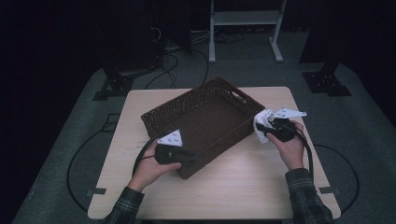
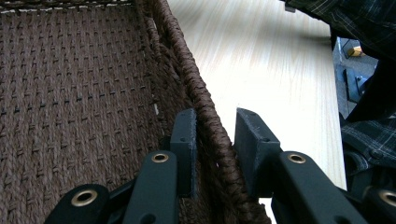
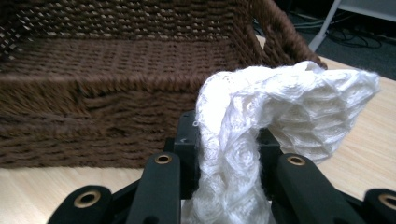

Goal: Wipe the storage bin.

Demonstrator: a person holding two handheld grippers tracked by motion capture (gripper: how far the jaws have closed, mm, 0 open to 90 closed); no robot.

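Hanging pinched in the right gripper, jaws clamped on it, white knitted cloth just outside the brown woven basket rim. Possibly snagging on the weave or slipping loose while going over. Left gripper jaws straddling the near basket wall, seemingly gripping; tipping the basket if pulled. Sitting on a pale wooden bench, grey floor, dark room, cables behind.

A pale wooden table fills the middle of the frame, standing on grey carpet. At the upper centre a white metal frame stands on two legs. Black cables trail across the floor at upper left, and dark stand bases sit at the table's far corners.
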